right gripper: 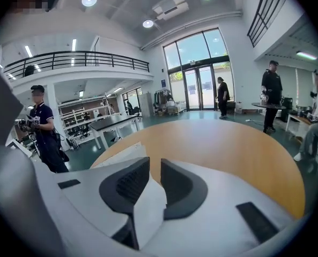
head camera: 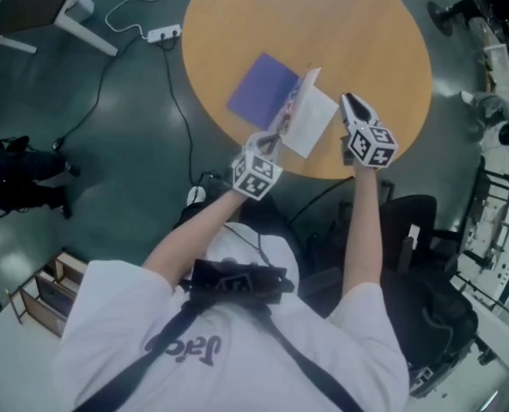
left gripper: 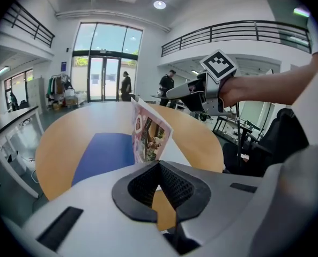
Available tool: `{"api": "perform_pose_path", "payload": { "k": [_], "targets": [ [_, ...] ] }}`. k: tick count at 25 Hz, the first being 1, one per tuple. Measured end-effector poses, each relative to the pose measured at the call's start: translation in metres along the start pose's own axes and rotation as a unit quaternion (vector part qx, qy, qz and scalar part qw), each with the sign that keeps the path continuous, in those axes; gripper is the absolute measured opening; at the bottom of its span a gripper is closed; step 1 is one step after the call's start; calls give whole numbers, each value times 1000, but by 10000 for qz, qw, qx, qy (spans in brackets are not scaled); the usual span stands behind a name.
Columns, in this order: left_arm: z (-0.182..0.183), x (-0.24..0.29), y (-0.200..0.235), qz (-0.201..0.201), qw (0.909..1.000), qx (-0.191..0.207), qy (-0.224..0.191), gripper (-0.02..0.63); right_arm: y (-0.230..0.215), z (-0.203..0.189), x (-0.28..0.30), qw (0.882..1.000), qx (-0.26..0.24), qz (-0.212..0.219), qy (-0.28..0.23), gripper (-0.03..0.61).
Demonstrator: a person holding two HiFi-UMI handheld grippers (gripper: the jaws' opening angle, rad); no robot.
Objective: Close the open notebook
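Head view, notebook: the notebook (head camera: 263, 91) lies open at the near edge of the round wooden table (head camera: 391, 50), blue cover flat on the left, a white page (head camera: 316, 123) flat on the right, a printed leaf (head camera: 290, 108) standing up between them
Head view, left gripper: the left gripper (head camera: 268, 142) has its tip at the near end of the upright leaf
Head view, right gripper: the right gripper (head camera: 350, 103) is just beside the white page's right edge

Left gripper view, claw: jaws pressed together at the foot of the printed leaf (left gripper: 148, 138), which rises right behind them and looks pinched there
Left gripper view, cover: blue, flat on the table, left of the leaf
Left gripper view, other claw: in the air to the right, above the table, nothing hanging from it

Right gripper view, claw: jaws narrowly apart, pads pressing on nothing; white paper shows through the gap
Right gripper view, page: white corner just left of the jaws, wood beyond
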State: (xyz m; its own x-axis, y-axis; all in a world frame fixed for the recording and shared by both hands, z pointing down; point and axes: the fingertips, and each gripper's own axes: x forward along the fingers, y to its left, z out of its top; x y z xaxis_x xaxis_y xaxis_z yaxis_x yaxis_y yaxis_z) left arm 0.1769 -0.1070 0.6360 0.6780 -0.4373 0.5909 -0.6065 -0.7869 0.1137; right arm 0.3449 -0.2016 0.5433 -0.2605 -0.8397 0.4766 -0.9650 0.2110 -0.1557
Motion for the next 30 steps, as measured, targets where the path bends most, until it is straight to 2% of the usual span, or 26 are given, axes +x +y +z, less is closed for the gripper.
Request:
{"api": "perform_pose_path", "payload": {
  "k": [4, 10, 15, 21, 26, 30],
  "targets": [
    [-13, 12, -21, -288, 9989, 236, 294, 9, -14, -4, -23, 9996, 104, -225, -133, 87],
    [-35, 34, -48, -556, 9949, 325, 775, 9, -35, -10, -56, 9989, 148, -427, -142, 87],
    [-57, 52, -64, -743, 9903, 93, 1169, 11, -40, -26, -65, 9988, 163, -459, 31, 87],
    [-60, 57, -66, -1208, 9815, 104, 1484, 11, -38, -13, -46, 9995, 25, -310, 55, 87],
    [-75, 43, -73, -1527, 9767, -340, 1470, 12, -32, 9, -20, 9997, -226, -11, 100, 87],
    [-77, 22, -74, -1813, 9718, -655, 1355, 14, -13, 18, 15, 9975, -456, 453, 310, 87]
  ]
}}
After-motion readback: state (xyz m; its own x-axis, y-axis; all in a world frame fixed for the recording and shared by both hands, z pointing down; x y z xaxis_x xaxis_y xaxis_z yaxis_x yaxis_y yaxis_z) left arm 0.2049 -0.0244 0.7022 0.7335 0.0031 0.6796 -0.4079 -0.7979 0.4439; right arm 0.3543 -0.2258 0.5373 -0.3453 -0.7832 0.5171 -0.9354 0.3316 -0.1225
